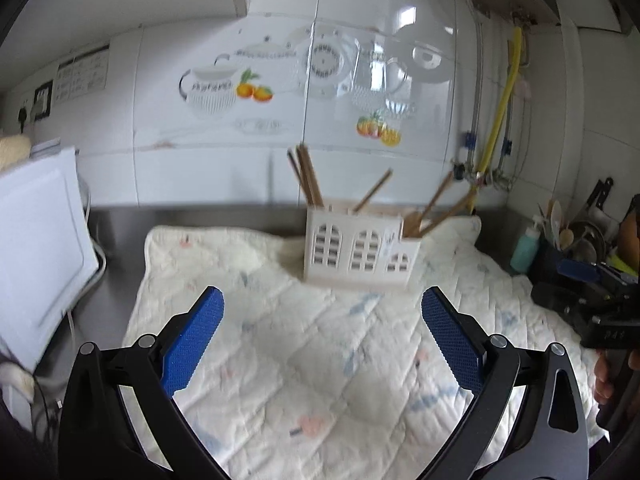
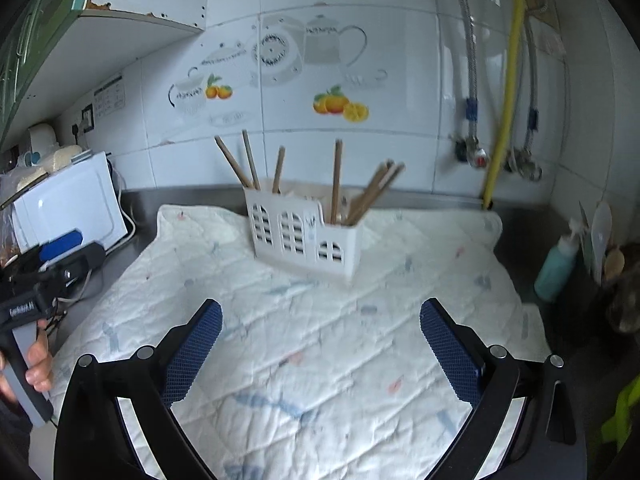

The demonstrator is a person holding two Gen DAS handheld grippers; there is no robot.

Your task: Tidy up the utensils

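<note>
White tiles with teapot and orange decals back a steel counter (image 2: 520,236), and we see a quilted cloth (image 2: 304,344) spread over most of it. At nine o'clock of the cloth stands a white microwave (image 2: 68,204); at three o'clock a teal bottle (image 2: 556,264) sits beside a dark pot of spoons. A yellow hose (image 2: 508,80) runs down the wall at one o'clock.

On the far half of the cloth, at twelve o'clock from both tools, stands the white utensil holder (image 2: 304,236) — upright, its arched cut-outs facing us. Wooden chopsticks (image 2: 337,180) stand in it with their long axes running up: the left ones lean toward eleven o'clock, the right ones toward one or two o'clock.

Our left gripper (image 1: 322,336) hovers over the cloth with its blue pads spread wide and nothing between them. Our right gripper (image 2: 320,340) is equally wide apart and empty — neither touches the holder.
</note>
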